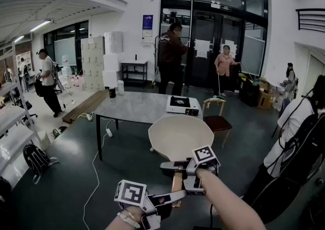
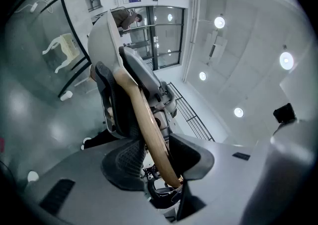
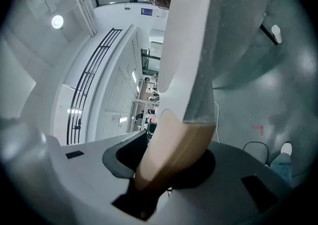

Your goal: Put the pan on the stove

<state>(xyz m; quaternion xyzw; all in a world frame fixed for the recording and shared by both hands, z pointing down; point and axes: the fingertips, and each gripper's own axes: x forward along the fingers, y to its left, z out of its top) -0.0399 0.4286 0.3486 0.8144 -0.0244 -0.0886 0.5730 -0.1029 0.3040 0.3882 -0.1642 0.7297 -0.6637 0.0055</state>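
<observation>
A cream pan [image 1: 180, 137] with a wooden handle [image 1: 177, 182] is held up in the air in front of me, well short of the grey table [image 1: 134, 108]. The portable stove [image 1: 183, 104] sits on the table's right end. My right gripper [image 1: 176, 167] is shut on the handle close to the pan body. My left gripper [image 1: 169, 201] is shut on the handle's tail end. In the left gripper view the handle [image 2: 149, 129] runs between the pads of the left gripper [image 2: 158, 162], towards the pan [image 2: 102, 40]. The right gripper view shows the right gripper [image 3: 166, 162] clamping the handle [image 3: 171, 152] below the pan [image 3: 198, 35].
A wooden chair [image 1: 217, 117] stands right of the table. A white cable [image 1: 96, 168] trails over the floor at the left, near a backpack [image 1: 38, 160]. A person with a backpack [image 1: 297, 137] stands close at the right. Other people [image 1: 171, 56] are behind the table.
</observation>
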